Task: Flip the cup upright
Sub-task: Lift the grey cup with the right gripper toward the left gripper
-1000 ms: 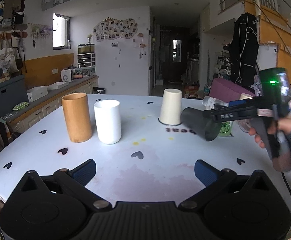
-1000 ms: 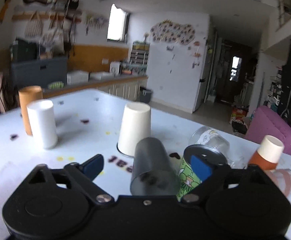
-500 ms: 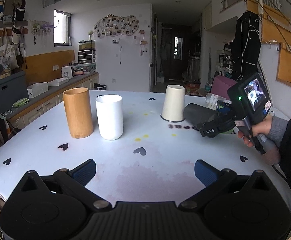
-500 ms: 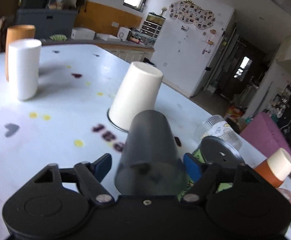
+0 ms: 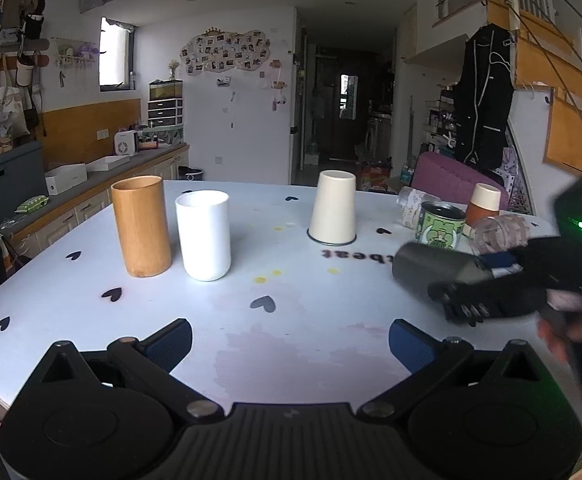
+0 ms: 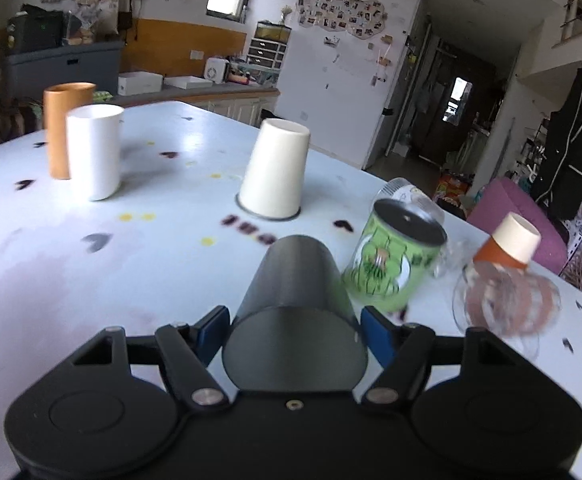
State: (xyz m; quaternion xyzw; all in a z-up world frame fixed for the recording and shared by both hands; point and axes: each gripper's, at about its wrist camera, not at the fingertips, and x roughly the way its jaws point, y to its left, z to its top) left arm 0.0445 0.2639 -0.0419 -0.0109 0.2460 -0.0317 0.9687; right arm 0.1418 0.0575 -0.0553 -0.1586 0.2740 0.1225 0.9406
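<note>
My right gripper (image 6: 293, 334) is shut on a dark grey cup (image 6: 295, 300), held on its side above the white table (image 6: 131, 272). In the left wrist view the same cup (image 5: 431, 270) lies horizontal at the right in the right gripper (image 5: 487, 284), one end pointing left. A cream cup (image 5: 333, 208) stands upside down at mid table; it also shows in the right wrist view (image 6: 275, 168). My left gripper (image 5: 289, 340) is open and empty over the near table edge.
An upright wooden cup (image 5: 141, 226) and an upright white cup (image 5: 203, 234) stand at the left. A green can (image 6: 395, 260), an orange bottle with a cream cap (image 6: 507, 244) and clear plastic containers (image 6: 503, 308) crowd the right side.
The right gripper has moved nearer and lower with the grey cup, turning it. The left gripper has stayed still.
</note>
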